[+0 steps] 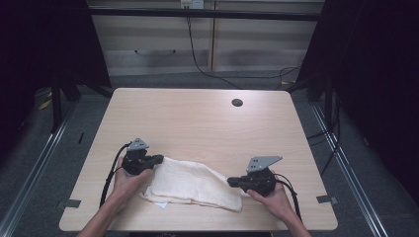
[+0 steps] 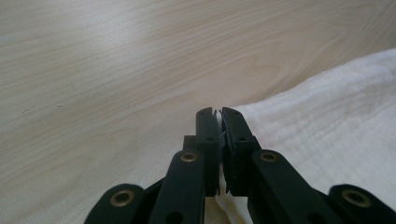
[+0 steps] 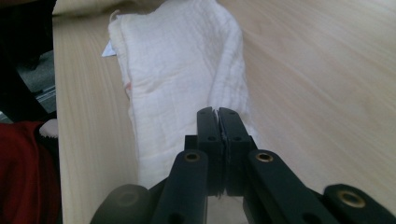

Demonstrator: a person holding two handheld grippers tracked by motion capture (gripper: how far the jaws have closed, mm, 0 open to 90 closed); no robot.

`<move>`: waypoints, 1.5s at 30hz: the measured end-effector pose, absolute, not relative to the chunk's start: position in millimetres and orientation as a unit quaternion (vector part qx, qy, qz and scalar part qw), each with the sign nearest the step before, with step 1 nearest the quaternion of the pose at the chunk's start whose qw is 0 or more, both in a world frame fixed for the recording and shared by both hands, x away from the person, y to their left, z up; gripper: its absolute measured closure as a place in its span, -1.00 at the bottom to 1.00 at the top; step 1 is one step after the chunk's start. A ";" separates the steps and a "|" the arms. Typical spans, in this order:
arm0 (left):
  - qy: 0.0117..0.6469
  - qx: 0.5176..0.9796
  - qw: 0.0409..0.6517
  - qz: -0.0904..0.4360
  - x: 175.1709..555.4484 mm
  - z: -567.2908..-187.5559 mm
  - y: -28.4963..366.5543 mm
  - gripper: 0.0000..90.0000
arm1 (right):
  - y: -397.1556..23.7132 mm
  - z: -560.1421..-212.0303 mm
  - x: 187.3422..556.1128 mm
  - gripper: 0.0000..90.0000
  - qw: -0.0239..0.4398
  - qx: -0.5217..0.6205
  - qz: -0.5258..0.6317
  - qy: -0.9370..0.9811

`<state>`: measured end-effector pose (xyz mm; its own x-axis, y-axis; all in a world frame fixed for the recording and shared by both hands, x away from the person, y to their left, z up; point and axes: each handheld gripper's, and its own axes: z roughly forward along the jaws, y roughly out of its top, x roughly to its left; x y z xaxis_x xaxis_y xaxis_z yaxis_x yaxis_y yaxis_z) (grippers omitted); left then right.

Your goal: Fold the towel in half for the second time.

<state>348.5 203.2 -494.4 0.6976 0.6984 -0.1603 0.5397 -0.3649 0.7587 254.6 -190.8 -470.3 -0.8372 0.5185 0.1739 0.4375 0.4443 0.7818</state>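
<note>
The folded white cotton cloth (image 1: pixel 190 183) lay near the front edge of the pale wooden table (image 1: pixel 197 118). The left gripper (image 2: pixel 217 113) and right gripper (image 3: pixel 217 112) each pinched an opposite end of it. Folding appeared under way; the next move likely required lifting both ends together.

A cream-white cloth (image 1: pixel 192 185) with a fine crinkled weave is seen near the front edge of the table (image 1: pixel 197 118), whose top is pale beige wood with a soft grain. A thin reddish mark is seen at one cloth edge in the right gripper view. Both the left gripper (image 1: pixel 159 159) and right gripper (image 1: pixel 230 181) are black, topped by grey plates.
</note>
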 end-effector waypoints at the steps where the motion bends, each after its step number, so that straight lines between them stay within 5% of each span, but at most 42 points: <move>1: 0.379 0.821 0.416 0.098 348.3 -493.7 202.6 0.92 | -190.0 -472.8 253.6 0.97 0.037 0.283 0.446 0.848; 12: 0.372 0.813 0.437 0.098 350.0 -487.7 201.3 0.92 | -175.9 -499.2 251.4 0.98 -0.012 0.278 0.398 0.874; 28: 0.287 0.803 0.506 0.128 334.5 -439.5 175.3 0.92 | -184.9 -494.0 289.8 0.99 0.047 0.338 0.352 0.872; 45: 0.217 0.860 0.449 0.107 285.4 -458.6 189.8 0.92 | -187.8 -493.9 292.1 1.00 0.075 0.370 0.347 0.859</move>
<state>285.4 189.8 -458.6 0.8827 0.4697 -0.0118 0.2783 -0.5025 0.8185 292.1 -187.8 -493.9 -0.7150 0.6873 0.1285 0.5836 0.4854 0.6510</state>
